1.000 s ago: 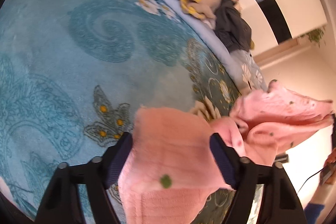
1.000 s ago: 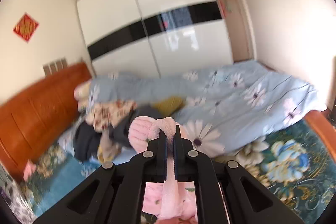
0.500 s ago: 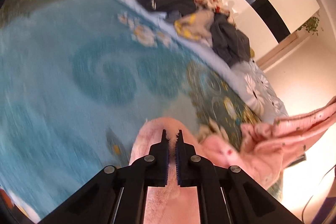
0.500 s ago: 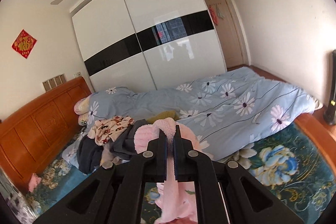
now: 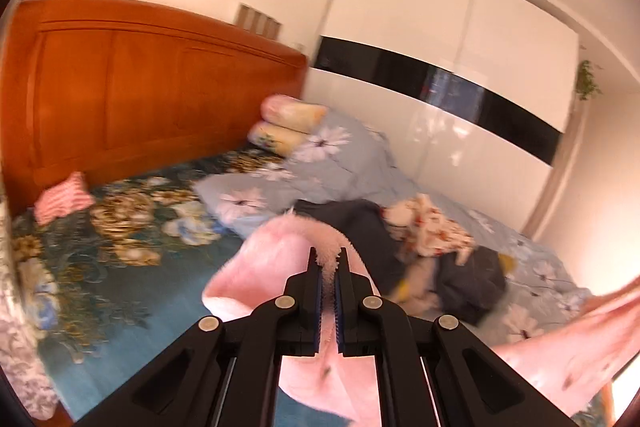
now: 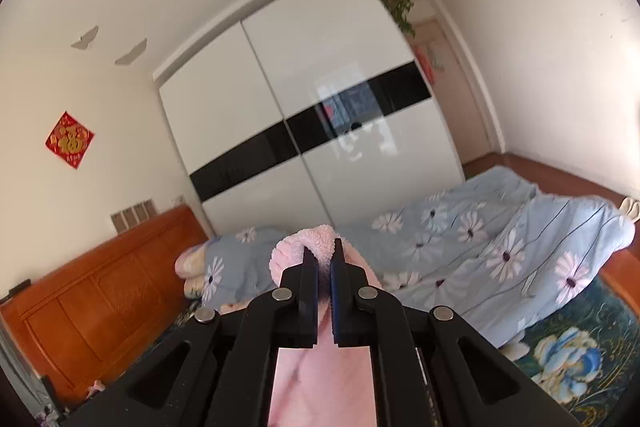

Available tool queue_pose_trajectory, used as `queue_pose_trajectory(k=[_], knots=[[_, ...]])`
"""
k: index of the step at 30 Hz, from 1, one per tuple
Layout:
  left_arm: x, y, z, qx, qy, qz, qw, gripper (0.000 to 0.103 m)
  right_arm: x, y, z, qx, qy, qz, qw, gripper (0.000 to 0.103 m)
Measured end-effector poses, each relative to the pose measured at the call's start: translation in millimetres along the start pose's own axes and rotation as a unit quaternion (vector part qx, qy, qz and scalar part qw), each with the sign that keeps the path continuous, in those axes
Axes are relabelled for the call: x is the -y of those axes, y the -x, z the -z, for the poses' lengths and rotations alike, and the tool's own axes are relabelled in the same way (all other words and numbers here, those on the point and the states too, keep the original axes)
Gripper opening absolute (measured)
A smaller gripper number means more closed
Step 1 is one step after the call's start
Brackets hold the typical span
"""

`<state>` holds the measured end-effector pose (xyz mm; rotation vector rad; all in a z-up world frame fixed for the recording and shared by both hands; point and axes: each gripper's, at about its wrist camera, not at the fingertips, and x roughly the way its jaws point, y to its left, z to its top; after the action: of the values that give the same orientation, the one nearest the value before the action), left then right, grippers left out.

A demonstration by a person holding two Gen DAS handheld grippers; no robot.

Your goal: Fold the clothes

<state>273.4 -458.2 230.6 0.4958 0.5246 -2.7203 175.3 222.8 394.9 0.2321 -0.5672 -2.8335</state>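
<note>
Left wrist view: left gripper (image 5: 329,263) is clamped on a fold of the pink garment (image 5: 260,267), which stretches rightward toward the right gripper (image 6: 324,259), likewise closed on pink fleece. The garment's long axis runs between both grippers, above the bed (image 5: 120,267). A second ago the left jaws stood apart around cloth lying low.

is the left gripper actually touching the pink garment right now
Touching. The left wrist view shows the left gripper with its jaws shut on a fluffy edge of the pink garment, the fabric pinched between them and bulging out past the tips.
</note>
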Motion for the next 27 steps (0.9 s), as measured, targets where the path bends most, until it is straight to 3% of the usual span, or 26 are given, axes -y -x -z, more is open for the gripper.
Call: queue_pose_trajectory(k=[2, 7, 13, 16, 22, 25, 27], knots=[[-29.3, -9.2, 25.3, -0.031, 0.025, -0.019, 0.999, 0.005, 19.5, 12.5, 5.7, -0.001, -0.003, 0.018, 1.0, 0.004], [-75.6, -37.1, 105.4, -0.123, 0.06, -0.059, 0.9888, 0.005, 92.8, 24.6, 52.1, -0.051, -0.047, 0.093, 0.993, 0.004], [-95.2, -42.7, 177.9, -0.176, 0.101, -0.075, 0.9762, 0.005, 186.0, 17.7, 136.3, -0.154, -0.115, 0.206, 0.959, 0.005], [-105.1, -38.7, 205.1, -0.194, 0.115, -0.083, 0.9708, 0.005, 210.2, 17.7, 173.0, -0.197, -0.122, 0.245, 0.941, 0.005], [-120.0, -36.9, 238.2, -0.225, 0.143, -0.094, 0.959, 0.005, 239.3, 17.1, 238.7, -0.277, -0.116, 0.288, 0.909, 0.004], [-118.4, -31.2, 236.4, -0.215, 0.138, -0.096, 0.9622, 0.005, 242.4, 19.9, 256.4, -0.292, -0.124, 0.288, 0.903, 0.005], [-116.4, -25.0, 227.9, -0.199, 0.137, -0.096, 0.9657, 0.005, 239.9, 21.4, 256.1, -0.291, -0.125, 0.279, 0.906, 0.005]])
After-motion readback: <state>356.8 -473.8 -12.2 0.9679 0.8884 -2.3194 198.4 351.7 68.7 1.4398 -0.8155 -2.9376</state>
